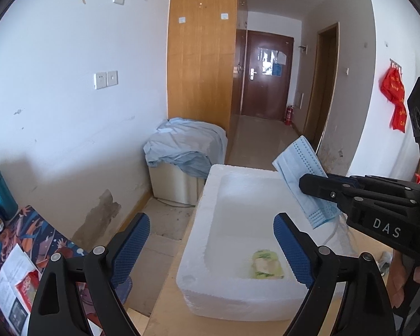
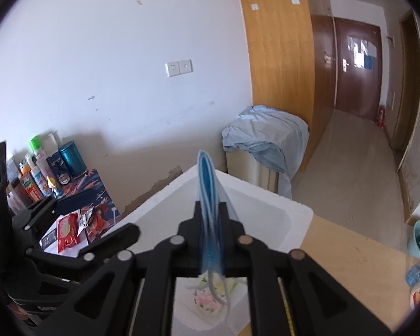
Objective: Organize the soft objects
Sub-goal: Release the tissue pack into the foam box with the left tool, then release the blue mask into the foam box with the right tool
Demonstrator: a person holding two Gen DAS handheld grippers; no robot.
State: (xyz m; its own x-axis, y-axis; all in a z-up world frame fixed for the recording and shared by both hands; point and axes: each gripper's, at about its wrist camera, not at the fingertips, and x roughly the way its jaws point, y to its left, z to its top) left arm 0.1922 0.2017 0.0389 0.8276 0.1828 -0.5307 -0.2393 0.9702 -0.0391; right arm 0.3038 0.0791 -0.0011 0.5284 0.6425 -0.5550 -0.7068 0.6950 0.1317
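Both wrist views look down, close, sharing the foam box [image 1: 198, 254].

Blue sheet [image 1: 186, 147] over cabinet, snack packs [image 2: 67, 232] on desk.

The face mask [image 1: 301, 168] is light blue with pleats, white ear loops. Foam box [image 1: 207, 201] is plain white, and the packet [image 1: 266, 264] inside is yellow-green. Left gripper's fingers [image 1: 133, 240] have blue textured pads on black. Tabletop [image 2: 347, 254] is light wood; the snack bag [image 2: 67, 232] is red.

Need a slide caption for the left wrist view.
Right claw holds blue face mask above white foam box; left claw open.
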